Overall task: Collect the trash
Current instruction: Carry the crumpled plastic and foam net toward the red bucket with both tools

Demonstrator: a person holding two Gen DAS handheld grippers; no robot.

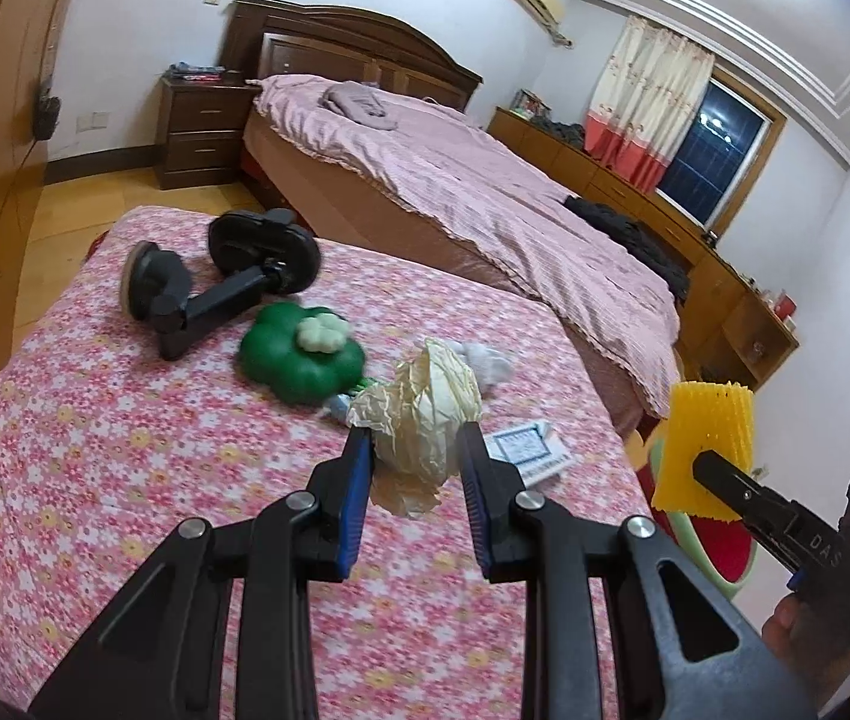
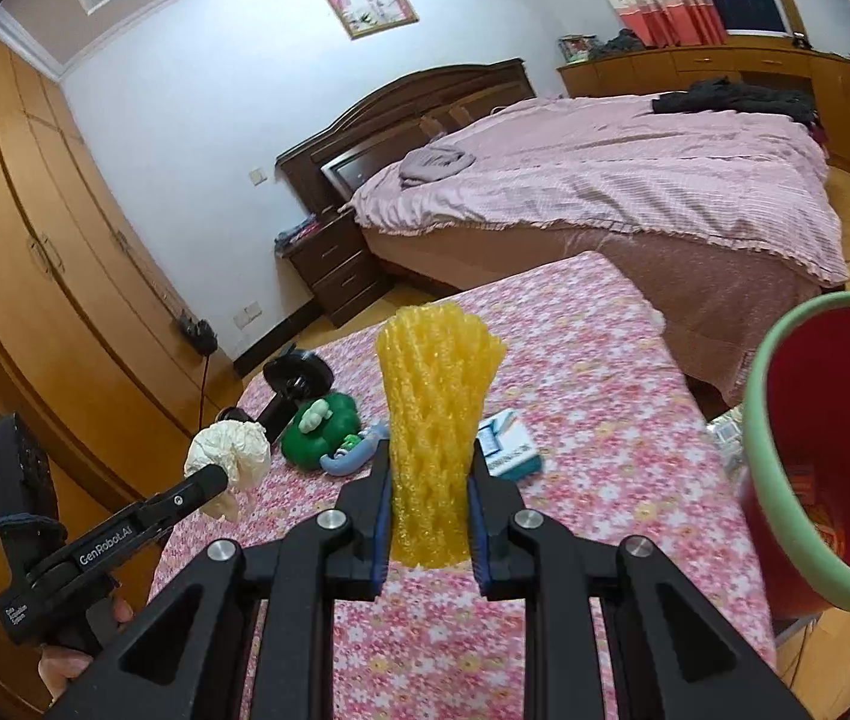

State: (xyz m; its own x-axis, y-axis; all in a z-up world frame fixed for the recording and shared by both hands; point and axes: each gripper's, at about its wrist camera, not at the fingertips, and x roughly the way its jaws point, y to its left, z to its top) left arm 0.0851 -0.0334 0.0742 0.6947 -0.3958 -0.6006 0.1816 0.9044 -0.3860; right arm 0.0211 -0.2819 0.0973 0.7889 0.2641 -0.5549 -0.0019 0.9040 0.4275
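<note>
The right claw [image 2: 428, 516] grasps a yellow foam net sleeve [image 2: 434, 420] standing upright above the floral bench [image 2: 605, 420], the red bin [image 2: 833, 450] close at its right, while the left claw [image 1: 416, 462] grasps crumpled cream paper [image 1: 419, 414] near a green toy [image 1: 299, 360].

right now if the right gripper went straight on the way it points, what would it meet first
Probably the flowered tablecloth just past the yellow foam net that the right gripper holds; depth is unclear.
</note>
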